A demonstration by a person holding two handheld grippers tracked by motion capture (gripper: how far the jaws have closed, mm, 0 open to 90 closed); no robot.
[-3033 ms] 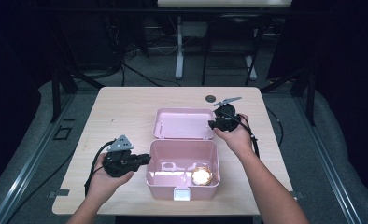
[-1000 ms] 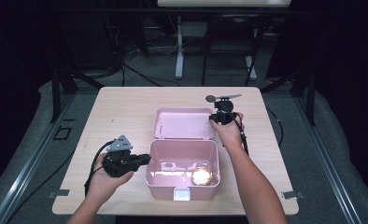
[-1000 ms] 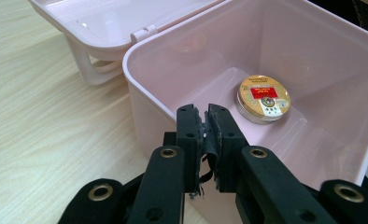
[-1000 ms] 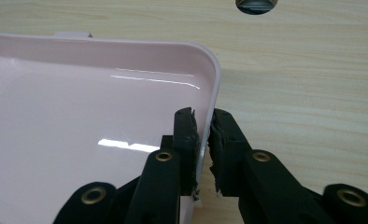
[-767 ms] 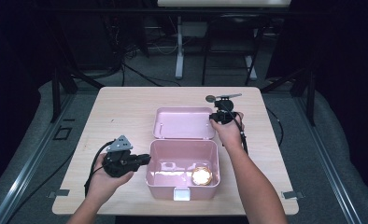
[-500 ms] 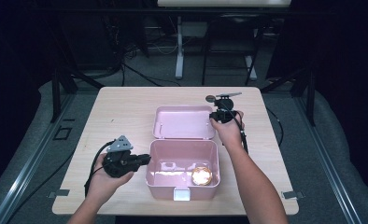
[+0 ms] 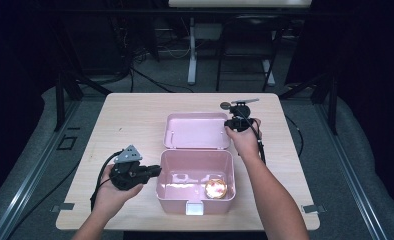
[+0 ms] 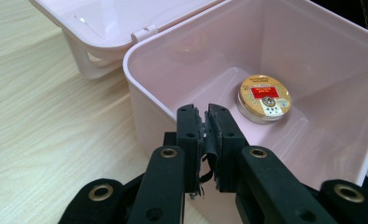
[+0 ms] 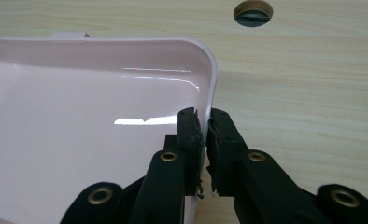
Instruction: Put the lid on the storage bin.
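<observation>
An open pink box (image 7: 161,181) stands near the table's front edge, its lid (image 7: 195,130) lying flat behind it. A round gold tin (image 7: 216,187) with a red label lies on the box floor at the right. My left gripper (image 7: 157,170) is at the box's left wall; in the left gripper view its jaws (image 8: 205,116) pinch that rim (image 8: 140,79), with the tin (image 8: 265,96) beyond. My right gripper (image 7: 227,123) is at the lid's right edge; in the right gripper view it (image 9: 205,119) is shut on the lid's rim (image 9: 213,74).
The light wooden table (image 7: 125,120) has a round cable hole (image 7: 225,105) just behind the right gripper, seen too as the hole (image 9: 253,10) in the right gripper view. A white latch (image 7: 194,208) sits on the box's front. Dark floor, table legs and cables surround the table.
Since three seconds ago the right hand shifted slightly farther back along the lid's right edge and levelled out. Over the last second nothing has visibly moved.
</observation>
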